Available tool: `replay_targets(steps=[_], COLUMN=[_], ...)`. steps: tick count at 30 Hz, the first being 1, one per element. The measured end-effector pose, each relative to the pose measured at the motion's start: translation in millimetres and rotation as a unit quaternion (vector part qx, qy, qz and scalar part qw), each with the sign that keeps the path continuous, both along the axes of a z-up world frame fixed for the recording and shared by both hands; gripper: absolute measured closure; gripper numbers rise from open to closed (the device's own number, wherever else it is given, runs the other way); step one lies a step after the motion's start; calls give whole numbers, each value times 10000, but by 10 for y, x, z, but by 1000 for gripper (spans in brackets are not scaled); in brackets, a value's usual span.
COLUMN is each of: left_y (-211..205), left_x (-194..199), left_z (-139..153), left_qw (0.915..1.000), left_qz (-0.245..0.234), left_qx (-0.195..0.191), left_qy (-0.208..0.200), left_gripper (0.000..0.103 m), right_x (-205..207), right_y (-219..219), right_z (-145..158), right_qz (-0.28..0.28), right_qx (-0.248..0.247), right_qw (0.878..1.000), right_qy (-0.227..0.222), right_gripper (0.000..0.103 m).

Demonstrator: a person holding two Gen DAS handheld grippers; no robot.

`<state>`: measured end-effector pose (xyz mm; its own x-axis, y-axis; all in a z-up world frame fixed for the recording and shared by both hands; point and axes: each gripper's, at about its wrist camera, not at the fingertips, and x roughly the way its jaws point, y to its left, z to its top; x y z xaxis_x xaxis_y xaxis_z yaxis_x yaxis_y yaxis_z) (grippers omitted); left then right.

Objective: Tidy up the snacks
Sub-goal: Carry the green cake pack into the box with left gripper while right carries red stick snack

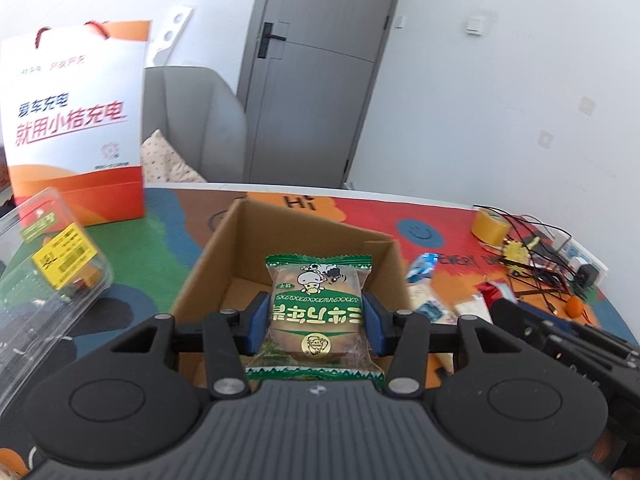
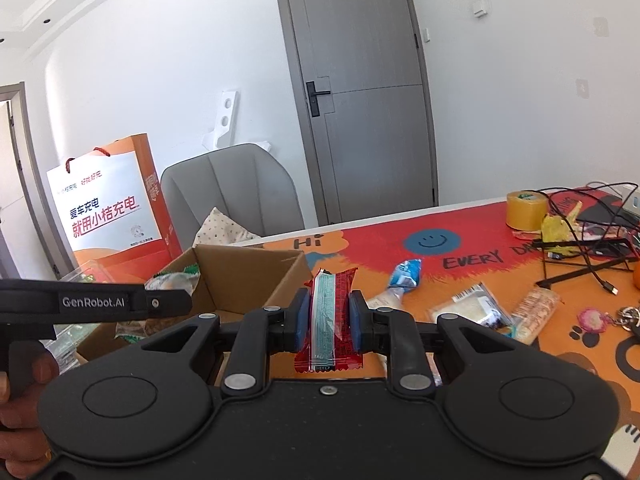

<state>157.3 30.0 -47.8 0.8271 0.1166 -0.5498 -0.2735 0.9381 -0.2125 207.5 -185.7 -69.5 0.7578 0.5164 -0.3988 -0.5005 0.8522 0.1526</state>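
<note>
My left gripper (image 1: 316, 316) is shut on a green-edged snack packet (image 1: 318, 312) and holds it over the open cardboard box (image 1: 208, 264). My right gripper (image 2: 330, 320) is shut on a red snack packet (image 2: 330, 320), just right of the box (image 2: 248, 268). The left gripper and its green packet (image 2: 172, 284) show at the left of the right wrist view, above the box. Several loose snack packets lie on the colourful table: a blue one (image 2: 406, 274), a clear one (image 2: 472, 306) and a tan one (image 2: 538, 312).
An orange and white paper bag (image 1: 76, 120) stands at the back left. A clear plastic container (image 1: 44, 276) sits at the left. A yellow tape roll (image 2: 526, 210), tangled cables (image 2: 592, 236) and keys (image 2: 624, 316) lie at the right. A grey chair (image 2: 232, 196) stands behind the table.
</note>
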Motion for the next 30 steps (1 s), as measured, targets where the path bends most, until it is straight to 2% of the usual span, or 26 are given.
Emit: replay_targets(steps=[3, 7, 23, 26, 28, 30], left_y=[105, 215, 733, 813, 851, 868], left_x=[-9, -73, -489, -540, -570, -600], left_z=[-18, -3, 117, 103, 95, 94], left_qw=[10000, 9998, 9970, 9962, 9957, 9954], left_qz=[25, 81, 628, 724, 778, 810], left_qx=[-7, -21, -361, -408, -429, -433], left_qy=[76, 158, -259, -257, -250, -279], left_gripper=[55, 50, 45, 44, 43, 35], right_x=[-2, -2, -49, -66, -56, -42], right_y=[118, 273, 941, 1055, 1085, 1071], right_z=[22, 31, 84, 85, 82, 68], right_qz=[87, 192, 782, 920, 872, 774], right_qx=[-44, -92, -223, -192, -216, -232], right_qw=[9999, 9998, 9967, 9955, 9959, 9965], right_qy=[-31, -32, 59, 109, 130, 197], right_gripper=[81, 81, 81, 78, 70, 65])
